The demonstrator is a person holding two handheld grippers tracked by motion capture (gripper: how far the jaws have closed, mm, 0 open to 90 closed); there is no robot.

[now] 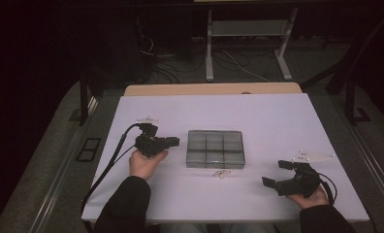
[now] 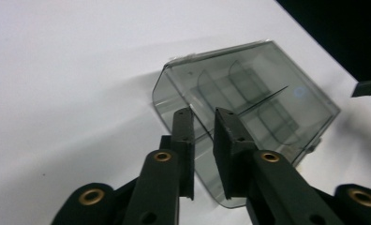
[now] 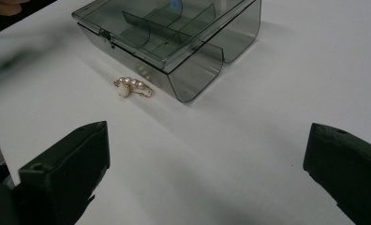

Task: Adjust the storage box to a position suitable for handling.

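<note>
Grey see-through box (image 1: pixel 215 149) with its lid shut in the middle of the white table (image 1: pixel 277 121), small pearl bracelet (image 1: pixel 220 174) just below it, left gripper (image 1: pixel 173 141) beside the box's left edge, jaws a little apart and empty, right gripper (image 1: pixel 276 173) at lower right, jaws wide apart and empty

The white sheet covering the table (image 1: pixel 277 126) is taking nearly all the light in the high view, while the floor and stands behind the sheet are sinking into near-black. That picture is looking soft and grainy. In the left gripper view the smoky transparent plastic compartment box (image 2: pixel 268 89) is casting a pale shadow on the sheet beside it, and the near black jaws are blurring slightly. In the right gripper view the box is throwing a soft shadow beside it, so light is perhaps coming from above; the small pearl-and-gold trinket (image 3: pixel 132 87) beside the box is staying fairly sharp.
</note>
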